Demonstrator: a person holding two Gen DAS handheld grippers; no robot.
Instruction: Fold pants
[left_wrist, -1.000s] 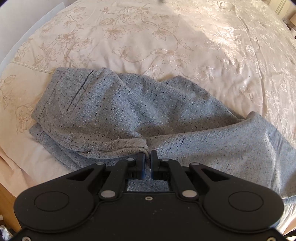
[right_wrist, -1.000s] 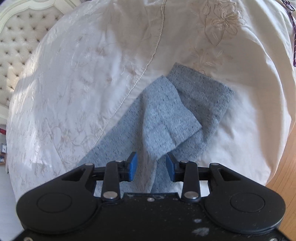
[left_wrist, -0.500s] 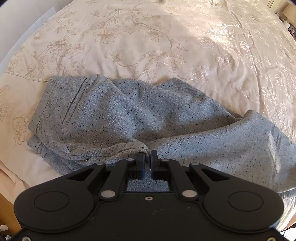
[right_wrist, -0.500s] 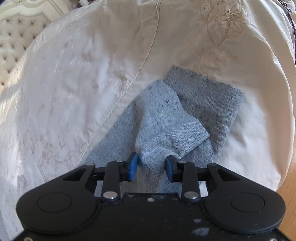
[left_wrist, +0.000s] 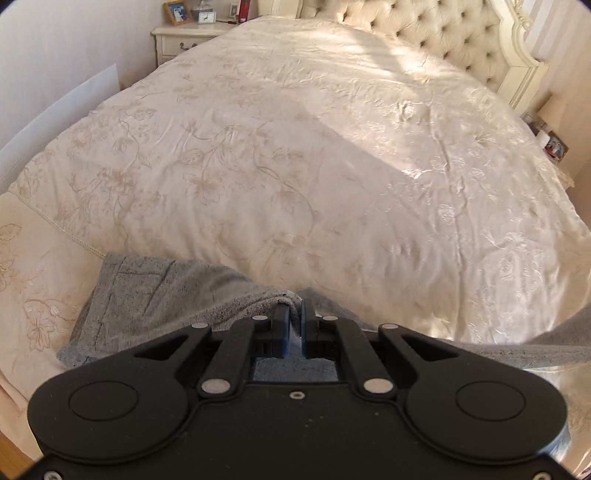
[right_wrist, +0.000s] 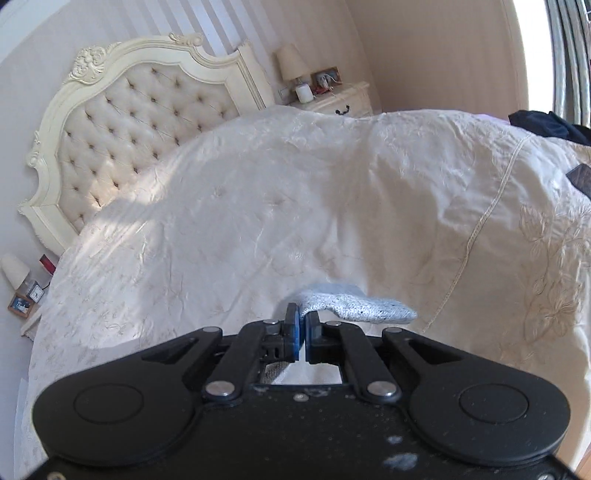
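The grey speckled pants (left_wrist: 155, 291) lie on the cream bedspread (left_wrist: 332, 166), with the waist end at the lower left of the left wrist view. My left gripper (left_wrist: 293, 306) is shut on a bunched fold of that fabric, which is lifted off the bed. A stretch of leg (left_wrist: 554, 339) runs off to the right. In the right wrist view the leg's cuff end (right_wrist: 354, 306) pokes out past my right gripper (right_wrist: 303, 317). Its blue-padded jaws are closing and pinch the cloth between them. The rest of the leg hangs hidden under the gripper.
A tufted cream headboard (right_wrist: 122, 118) stands at the far end of the bed. A nightstand (right_wrist: 340, 101) with a lamp is beside it, and another nightstand (left_wrist: 184, 37) stands at the other side. Dark clothes (right_wrist: 550, 125) lie at the bed's right edge. A white board (left_wrist: 62, 114) leans on the left.
Both grippers rose and tipped up, so the headboard came into view. The right jaws closed from wide open onto the leg end and lifted it. The left grip held and raised its fold.
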